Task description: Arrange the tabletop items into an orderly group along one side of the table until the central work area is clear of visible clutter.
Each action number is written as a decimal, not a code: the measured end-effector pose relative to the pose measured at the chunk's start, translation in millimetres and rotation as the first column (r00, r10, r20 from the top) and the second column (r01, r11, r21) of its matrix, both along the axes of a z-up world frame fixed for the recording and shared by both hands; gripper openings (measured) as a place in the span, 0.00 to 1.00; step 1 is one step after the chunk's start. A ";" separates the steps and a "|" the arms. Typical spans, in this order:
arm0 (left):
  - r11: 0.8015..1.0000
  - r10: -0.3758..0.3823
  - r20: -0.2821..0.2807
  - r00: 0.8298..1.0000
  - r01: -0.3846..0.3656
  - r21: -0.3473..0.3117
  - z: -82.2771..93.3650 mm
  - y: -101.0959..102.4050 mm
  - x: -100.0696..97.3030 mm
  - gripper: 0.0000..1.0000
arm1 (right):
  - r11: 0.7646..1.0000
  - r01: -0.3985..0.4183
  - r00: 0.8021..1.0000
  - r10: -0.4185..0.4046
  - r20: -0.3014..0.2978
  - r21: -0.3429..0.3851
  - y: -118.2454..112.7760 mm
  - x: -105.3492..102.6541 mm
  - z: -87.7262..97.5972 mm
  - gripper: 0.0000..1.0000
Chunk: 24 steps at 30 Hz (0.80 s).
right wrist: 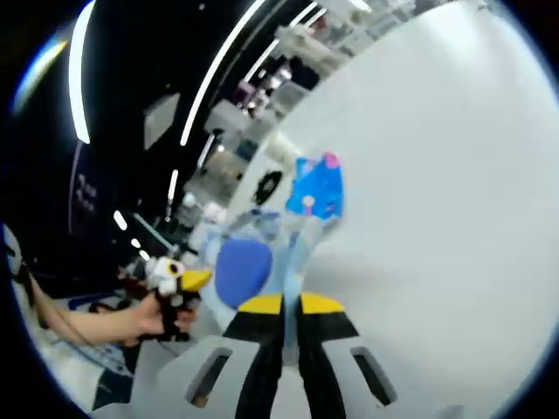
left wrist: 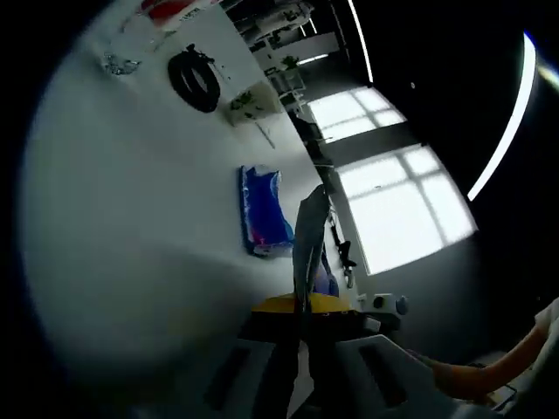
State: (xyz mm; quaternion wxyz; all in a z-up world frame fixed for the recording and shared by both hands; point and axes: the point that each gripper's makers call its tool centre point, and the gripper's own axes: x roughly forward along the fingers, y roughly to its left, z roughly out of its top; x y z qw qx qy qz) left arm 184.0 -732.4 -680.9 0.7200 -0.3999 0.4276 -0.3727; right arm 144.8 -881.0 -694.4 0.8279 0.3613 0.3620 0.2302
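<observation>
Both hand-held grippers' jaws are closed above the white table (left wrist: 131, 218) in a dim, window-lit room.

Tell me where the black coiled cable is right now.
In the left gripper view, the black coiled cable lies on the white table, upper left, between a clear plastic wrapper and a small white box.
</observation>
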 end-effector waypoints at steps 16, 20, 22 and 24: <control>0.997 -0.014 -0.030 0.999 0.016 0.069 -21.8 -5.3 -8.9 0.00 | 0.996 -0.043 0.999 0.042 -0.024 -0.074 -0.4 -2.7 -16.5 0.00; 0.993 -0.014 -0.048 0.999 0.019 0.113 -30.9 -4.6 -11.9 0.00 | 0.995 -0.052 0.998 0.048 -0.038 -0.084 -0.6 -2.6 -22.3 0.00; 0.992 -0.015 -0.048 0.999 0.021 0.121 -32.8 -5.0 -13.8 0.00 | 0.993 -0.064 0.997 0.060 -0.046 -0.099 -0.6 -3.8 -25.7 0.00; 0.991 -0.015 -0.053 0.998 0.022 0.132 -35.7 -4.5 -15.6 0.00 | 0.992 -0.068 0.997 0.063 -0.050 -0.104 -1.4 -4.5 -27.7 0.00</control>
